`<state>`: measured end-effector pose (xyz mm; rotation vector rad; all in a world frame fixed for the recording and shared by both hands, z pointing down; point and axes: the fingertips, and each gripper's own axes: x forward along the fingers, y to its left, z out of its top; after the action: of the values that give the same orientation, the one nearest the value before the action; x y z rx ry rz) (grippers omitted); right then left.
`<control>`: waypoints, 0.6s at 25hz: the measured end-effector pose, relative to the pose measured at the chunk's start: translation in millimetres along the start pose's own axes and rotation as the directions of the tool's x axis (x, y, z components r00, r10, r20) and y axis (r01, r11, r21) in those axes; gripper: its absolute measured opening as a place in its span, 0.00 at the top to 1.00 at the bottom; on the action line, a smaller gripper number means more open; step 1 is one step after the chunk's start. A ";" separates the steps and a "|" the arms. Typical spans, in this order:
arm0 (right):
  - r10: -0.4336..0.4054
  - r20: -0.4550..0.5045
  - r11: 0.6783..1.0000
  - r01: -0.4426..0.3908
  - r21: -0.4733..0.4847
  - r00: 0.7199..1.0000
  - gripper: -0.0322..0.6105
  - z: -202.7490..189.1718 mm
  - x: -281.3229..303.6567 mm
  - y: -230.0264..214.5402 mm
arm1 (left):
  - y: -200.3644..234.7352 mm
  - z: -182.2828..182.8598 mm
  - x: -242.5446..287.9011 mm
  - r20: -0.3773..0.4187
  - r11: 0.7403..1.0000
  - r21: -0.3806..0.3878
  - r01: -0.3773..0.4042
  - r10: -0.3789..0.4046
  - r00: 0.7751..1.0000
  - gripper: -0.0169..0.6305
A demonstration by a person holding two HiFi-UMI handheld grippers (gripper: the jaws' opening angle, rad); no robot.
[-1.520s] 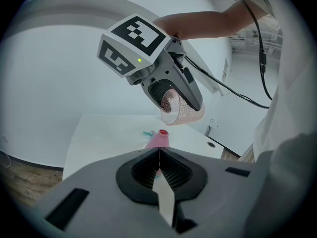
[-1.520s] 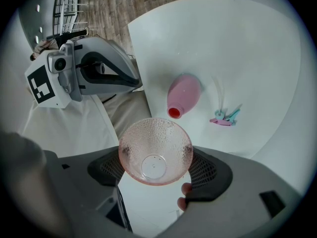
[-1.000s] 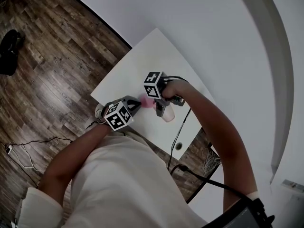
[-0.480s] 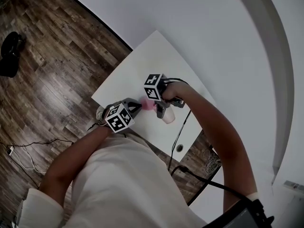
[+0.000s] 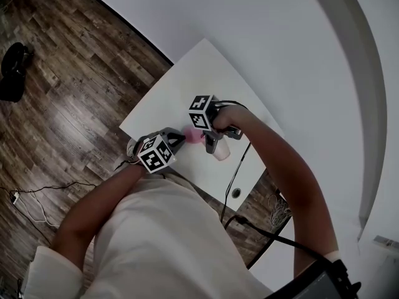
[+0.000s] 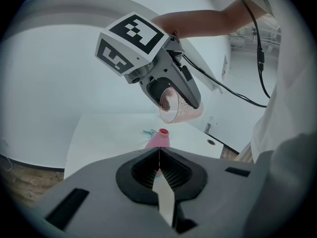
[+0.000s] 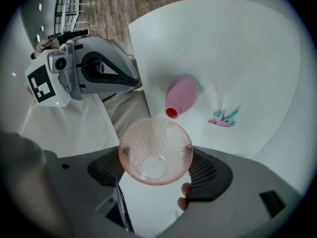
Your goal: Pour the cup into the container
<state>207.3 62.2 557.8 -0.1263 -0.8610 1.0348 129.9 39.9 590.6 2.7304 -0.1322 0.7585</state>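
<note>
Student: Lettering first: what can we read?

Tutor: We find only black-and-white square markers on each gripper's cube. They are patterns, not words.

Student: What do we fail to make out?

Tutor: In the head view the cubes and the person's right arm (image 5: 280,161) cover most of what is held. The turquoise-and-pink thing (image 7: 224,118) on the table (image 7: 237,48) is too small for us to name. We cannot tell whether the left gripper (image 6: 159,151) touches the bottle (image 7: 181,95).

Student: And the poses?

Tutor: We see the right gripper (image 7: 157,167) clamped on the sides of the cup (image 7: 155,150), a pink dimpled one. It is held above the table and tipped, its mouth turned down toward the bottle's red opening. A fingertip (image 7: 184,202) shows under one jaw. The left gripper's jaws are pressed together with nothing between them. It slopes downward, and the pink bottle stands on the table just past its tips.
</note>
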 end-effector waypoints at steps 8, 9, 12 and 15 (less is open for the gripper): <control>-0.002 0.000 1.000 0.002 0.003 1.000 0.36 -2.6 1.1 -1.8 | -2.0 -1.6 1.1 -0.006 1.000 0.005 0.005 -0.005 1.000 0.95; -0.002 0.000 1.000 0.002 0.003 1.000 0.36 -2.8 1.3 -1.2 | -2.5 -1.9 0.7 -0.007 1.000 0.005 0.005 -0.005 1.000 0.95; -0.001 0.000 1.000 0.001 0.001 1.000 0.36 -2.9 1.5 -1.1 | -2.4 -1.9 1.4 -0.008 1.000 0.006 0.004 -0.004 1.000 0.96; -0.004 -0.002 1.000 0.004 -0.003 1.000 0.36 -2.5 1.0 -1.9 | -2.1 -1.3 2.0 -0.009 1.000 0.006 0.003 -0.003 1.000 0.95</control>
<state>210.5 62.7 557.6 -0.1284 -0.8604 1.0292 131.3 42.4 592.1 2.7319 -0.1246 0.7716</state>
